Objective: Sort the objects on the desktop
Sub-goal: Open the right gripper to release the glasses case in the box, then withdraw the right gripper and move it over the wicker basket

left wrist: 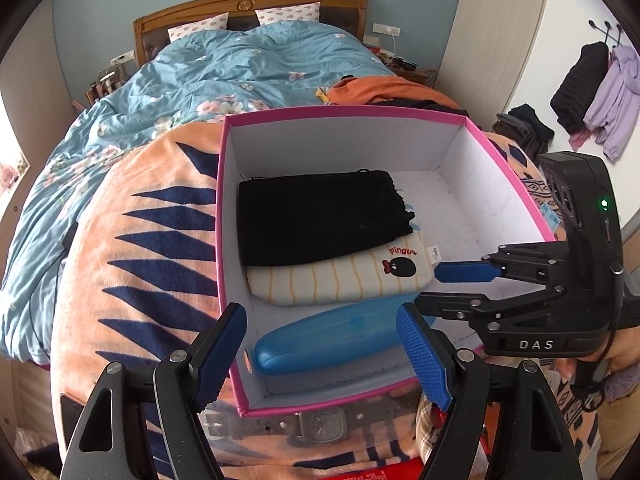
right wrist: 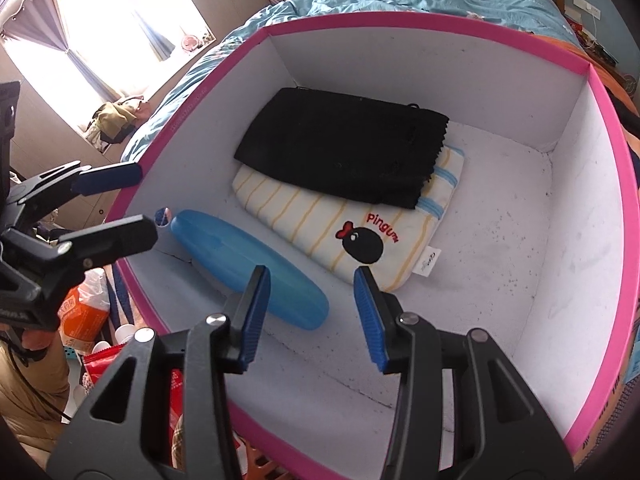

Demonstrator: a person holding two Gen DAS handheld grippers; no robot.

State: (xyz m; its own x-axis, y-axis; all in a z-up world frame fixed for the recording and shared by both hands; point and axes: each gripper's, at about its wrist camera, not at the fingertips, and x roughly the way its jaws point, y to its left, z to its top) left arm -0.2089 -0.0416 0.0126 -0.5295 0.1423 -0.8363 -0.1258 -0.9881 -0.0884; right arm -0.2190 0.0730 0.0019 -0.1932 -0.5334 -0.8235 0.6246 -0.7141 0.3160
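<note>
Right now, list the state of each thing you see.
Box: open, no lid.
Black pouch: flat, atop the striped pouch.
Striped pouch: zipped, lying flat.
Blue case: closed, on box floor.
Left gripper: open, empty.
Right gripper: open, empty.
Watch: lying outside the box.

- box: pink rim and outside, white inside, dark specks on floor
- pouch: plain black
- striped case: cream with thin yellow stripes, black penguin with red bow, red "pingu" lettering, light blue zip edge
- glasses case: solid blue
- blanket: peach-orange with navy triangle spikes
- duvet: light blue, pink-white flowers
- pillows: white, pink spots
- watch: grey-brown strap
- left gripper: black, blue pads
- right gripper: black, blue pads
</note>
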